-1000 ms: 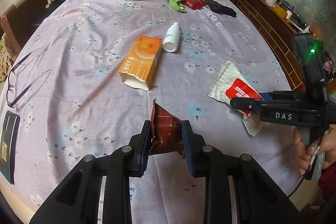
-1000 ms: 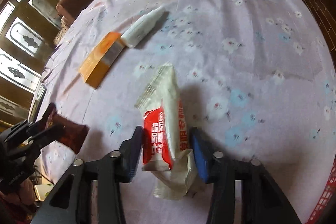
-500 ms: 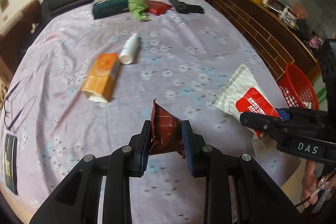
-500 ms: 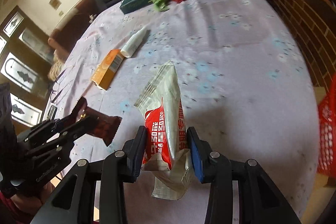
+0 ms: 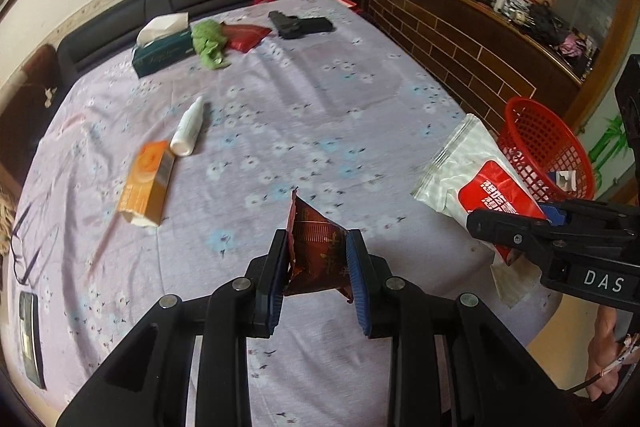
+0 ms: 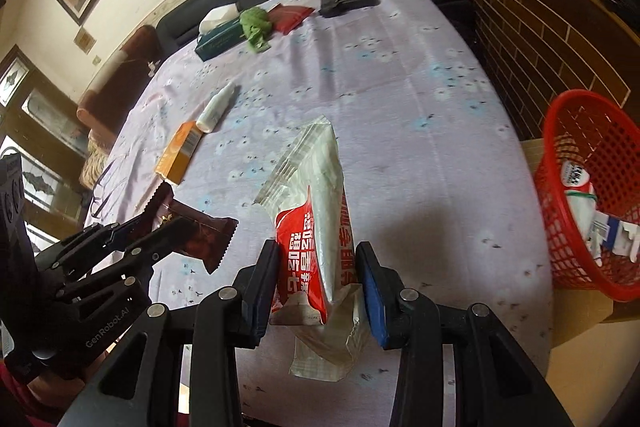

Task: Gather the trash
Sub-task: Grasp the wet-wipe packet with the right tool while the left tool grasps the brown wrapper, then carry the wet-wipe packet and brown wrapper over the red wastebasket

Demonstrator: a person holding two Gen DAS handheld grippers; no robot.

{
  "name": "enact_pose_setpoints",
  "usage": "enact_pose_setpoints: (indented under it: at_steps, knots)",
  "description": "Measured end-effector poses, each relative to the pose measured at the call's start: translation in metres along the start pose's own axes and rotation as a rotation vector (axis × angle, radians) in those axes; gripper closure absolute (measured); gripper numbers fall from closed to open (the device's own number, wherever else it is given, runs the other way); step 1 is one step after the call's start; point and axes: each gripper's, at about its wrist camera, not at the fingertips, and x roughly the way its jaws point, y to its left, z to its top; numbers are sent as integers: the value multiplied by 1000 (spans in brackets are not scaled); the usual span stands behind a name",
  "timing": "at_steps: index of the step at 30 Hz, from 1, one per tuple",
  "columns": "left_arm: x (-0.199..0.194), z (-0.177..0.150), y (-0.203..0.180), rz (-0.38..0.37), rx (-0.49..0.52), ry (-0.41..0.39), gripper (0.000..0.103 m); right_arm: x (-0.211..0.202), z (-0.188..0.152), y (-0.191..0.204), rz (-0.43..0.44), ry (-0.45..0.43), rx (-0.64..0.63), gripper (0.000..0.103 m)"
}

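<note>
Crumpled dark-red wrapper (image 5: 318,255); creased white-and-red packet (image 6: 320,227)

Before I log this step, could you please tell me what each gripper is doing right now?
Left gripper: closed on the dark red wrapper.
Right gripper: closed on the white and red packet.

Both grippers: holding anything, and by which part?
Left gripper pinches the dark red wrapper at its lower end; right gripper clamps the white-and-red packet near its bottom.
</note>
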Motion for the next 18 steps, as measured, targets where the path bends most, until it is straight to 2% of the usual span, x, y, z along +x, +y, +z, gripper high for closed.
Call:
enact_pose_setpoints:
  at_steps: [18]
  knots:
    - [-9,7,-28,42,46,-28,76,-30,-4,-18,10,-56,12,60]
